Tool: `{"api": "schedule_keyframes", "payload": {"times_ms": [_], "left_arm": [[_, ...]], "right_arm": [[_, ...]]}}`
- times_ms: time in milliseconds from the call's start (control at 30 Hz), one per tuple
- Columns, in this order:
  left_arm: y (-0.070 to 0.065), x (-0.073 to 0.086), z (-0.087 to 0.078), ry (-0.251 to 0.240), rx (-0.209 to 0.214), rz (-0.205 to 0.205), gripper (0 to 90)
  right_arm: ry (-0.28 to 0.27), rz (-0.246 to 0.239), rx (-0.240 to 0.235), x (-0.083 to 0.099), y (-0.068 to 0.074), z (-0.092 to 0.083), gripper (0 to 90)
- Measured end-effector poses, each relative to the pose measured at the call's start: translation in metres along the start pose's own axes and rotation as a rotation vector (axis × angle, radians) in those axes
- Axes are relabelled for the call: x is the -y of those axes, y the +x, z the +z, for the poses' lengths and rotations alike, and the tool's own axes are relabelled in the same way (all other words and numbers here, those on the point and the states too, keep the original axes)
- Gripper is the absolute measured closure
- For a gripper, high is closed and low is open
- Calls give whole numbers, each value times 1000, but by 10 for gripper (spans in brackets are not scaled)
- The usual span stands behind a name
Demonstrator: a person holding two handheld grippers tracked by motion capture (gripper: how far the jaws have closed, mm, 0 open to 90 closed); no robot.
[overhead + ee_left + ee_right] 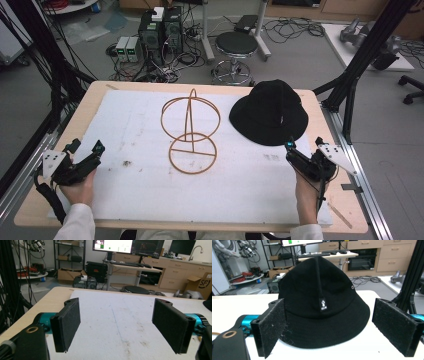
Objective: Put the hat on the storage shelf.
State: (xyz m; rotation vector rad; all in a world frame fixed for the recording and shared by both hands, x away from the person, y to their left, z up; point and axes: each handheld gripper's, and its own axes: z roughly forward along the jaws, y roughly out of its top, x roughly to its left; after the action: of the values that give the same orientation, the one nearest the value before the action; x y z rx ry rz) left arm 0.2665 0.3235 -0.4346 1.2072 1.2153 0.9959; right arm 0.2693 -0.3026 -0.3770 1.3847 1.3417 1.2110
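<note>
- The black hat is faced by the right gripper, jaws spread wide, nothing held; its near brim is partly hidden behind one pad.
- Well left of the hat, the left gripper is held wide open and empty.

A black bucket hat sits on the white mat beside a wire hat stand — the right gripper just short of its brim, the left gripper well apart at the table's near-left edge
</note>
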Motion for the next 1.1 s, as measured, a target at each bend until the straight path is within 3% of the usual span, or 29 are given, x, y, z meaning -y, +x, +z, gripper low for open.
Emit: {"api": "schedule_keyframes", "payload": {"times_ms": [167, 433, 600, 733, 1100], "left_arm": [[-2, 0, 0, -1, 4, 5, 229], [0, 0, 0, 0, 3, 3, 229], [-1, 0, 1, -2, 6, 2, 229], [-1, 0, 1, -4, 10, 3, 229], [-3, 0, 2, -2, 22, 1, 229]], "right_arm": [[40, -21, -15, -16, 4, 12, 116], [49, -56, -37, -38, 13, 31, 116], [47, -13, -41, -48, 16, 46, 133], [55, -38, -48, -55, 20, 59, 136], [116, -31, -43, -66, 32, 100, 131]]}}
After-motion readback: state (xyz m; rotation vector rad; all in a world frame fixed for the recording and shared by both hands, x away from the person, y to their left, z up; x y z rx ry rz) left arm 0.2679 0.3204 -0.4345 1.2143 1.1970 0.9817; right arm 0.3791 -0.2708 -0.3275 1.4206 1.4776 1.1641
